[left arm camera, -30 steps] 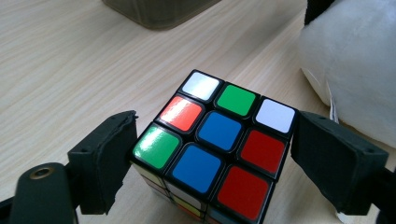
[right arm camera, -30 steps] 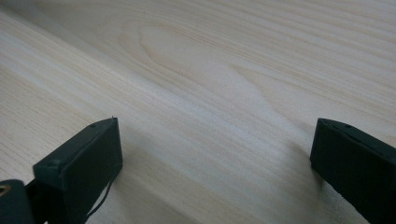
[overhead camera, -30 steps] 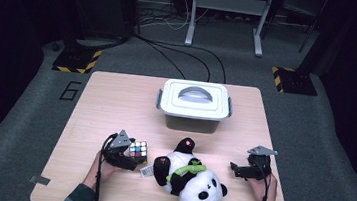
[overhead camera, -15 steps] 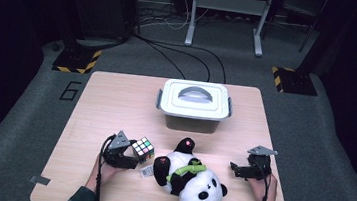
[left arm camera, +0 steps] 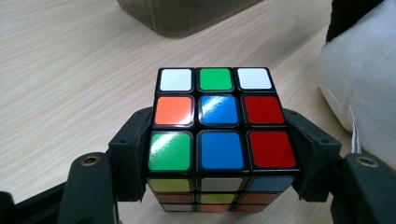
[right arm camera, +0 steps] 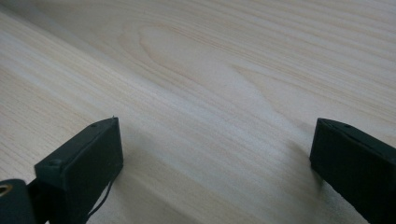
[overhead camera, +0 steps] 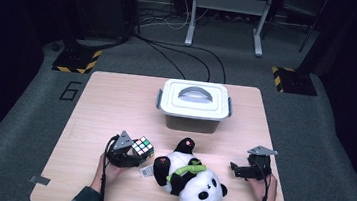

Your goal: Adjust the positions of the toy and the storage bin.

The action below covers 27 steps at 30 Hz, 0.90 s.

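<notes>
While the puzzle cube [left arm camera: 219, 140] sat on the pale wood-grain table [overhead camera: 111, 103], the left gripper [overhead camera: 128, 156] had its two black jaws against the cube's opposite sides. Its jaws had just been closing, and in the left gripper view the pads lay flush on the cube's black plastic edges, so the cube was clamped between them. The cube was glossy and square-cornered, its top showing white, green, orange, blue and red stickers.

Just to the right of the cube lay a plush panda [overhead camera: 192, 185], soft and rounded, black and white with a green band at its neck; a small tag lay between the two. Beyond the cube, toward the far edge of the table, stood a white plastic box [overhead camera: 194, 104] with a handled lid, and bare wood lay open between them.

Well to the right of the cube, past the panda, the right gripper [overhead camera: 239, 170] held its jaws wide apart over bare wood, with nothing between them.
</notes>
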### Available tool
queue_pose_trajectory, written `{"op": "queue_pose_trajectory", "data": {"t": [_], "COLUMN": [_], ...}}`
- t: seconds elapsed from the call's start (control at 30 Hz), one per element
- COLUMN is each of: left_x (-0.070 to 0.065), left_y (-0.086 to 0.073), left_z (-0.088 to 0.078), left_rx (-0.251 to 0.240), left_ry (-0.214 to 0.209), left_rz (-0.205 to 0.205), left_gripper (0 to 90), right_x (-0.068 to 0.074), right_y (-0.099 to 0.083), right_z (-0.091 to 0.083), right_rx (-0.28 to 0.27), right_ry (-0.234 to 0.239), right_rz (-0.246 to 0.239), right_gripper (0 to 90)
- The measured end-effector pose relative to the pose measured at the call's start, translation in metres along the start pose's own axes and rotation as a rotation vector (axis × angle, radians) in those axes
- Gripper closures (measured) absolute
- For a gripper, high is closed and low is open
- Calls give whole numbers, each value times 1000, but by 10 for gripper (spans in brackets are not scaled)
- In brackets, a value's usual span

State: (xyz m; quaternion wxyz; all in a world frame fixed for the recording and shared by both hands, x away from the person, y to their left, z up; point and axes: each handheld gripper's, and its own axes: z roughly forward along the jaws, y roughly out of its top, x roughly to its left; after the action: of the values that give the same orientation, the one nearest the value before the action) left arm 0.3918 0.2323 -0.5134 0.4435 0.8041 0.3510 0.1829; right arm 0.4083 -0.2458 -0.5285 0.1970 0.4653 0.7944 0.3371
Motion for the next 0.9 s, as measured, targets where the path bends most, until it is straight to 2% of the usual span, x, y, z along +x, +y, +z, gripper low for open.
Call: {"op": "queue_pose_trajectory", "data": {"t": [0.2,0.33,0.6,0.63,0.73,0.9], "left_x": [7,15,38,45,52,69], "left_y": [-2,-4,-10,-12,-14,-19], "left_z": [-12,-24,-52,-58,-65,-81], "left_rx": [-17,-23,-48,-58,-51,-52], "left_ry": [27,63,162,192,209,272], "left_rz": [-38,-56,-120,-126,-134,-147], "left_gripper": [341,341,341,341,341,341], "right_x": [0,0,0,0,0,0], "right_y": [0,0,0,0,0,0], "right_z": [0,0,0,0,0,0], "right_rx": [0,-1,-1,-1,-1,-1], "right_ry": [0,-1,-1,-1,-2,-2], "right_rz": [1,1,1,1,0,0], "right_gripper": [20,20,20,20,21,21]}}
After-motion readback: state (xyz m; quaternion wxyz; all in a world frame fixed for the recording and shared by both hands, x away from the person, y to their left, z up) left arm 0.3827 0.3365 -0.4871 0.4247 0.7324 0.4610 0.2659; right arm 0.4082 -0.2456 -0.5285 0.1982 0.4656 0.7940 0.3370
